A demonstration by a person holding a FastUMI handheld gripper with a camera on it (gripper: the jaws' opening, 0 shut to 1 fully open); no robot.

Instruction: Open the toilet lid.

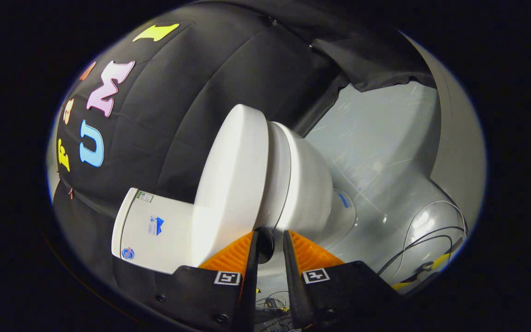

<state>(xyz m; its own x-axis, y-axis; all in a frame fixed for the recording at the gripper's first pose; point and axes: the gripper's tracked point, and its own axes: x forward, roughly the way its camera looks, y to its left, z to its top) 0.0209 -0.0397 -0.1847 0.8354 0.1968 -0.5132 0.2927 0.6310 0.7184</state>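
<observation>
The view is rolled on its side, so the white toilet lies across it. Its tank (155, 230) is just beyond the left finger. The broad white lid (231, 180) rests against the seat (280, 170) with only a thin seam between them, and the bowl (311, 189) bulges out behind the seat. My gripper (271, 234) is at the side rim of the lid and seat, close to the hinge end. Its fingertips are a narrow gap apart. Grey floor and a small dark round part show in that gap. Neither finger presses on the lid.
Black cloth, the booth wall (168, 101), hangs behind the tank. Scuffed grey floor (376, 152) spreads around the toilet's base (344, 207). Black and yellow cables (427, 258) lie on the floor beyond the right finger.
</observation>
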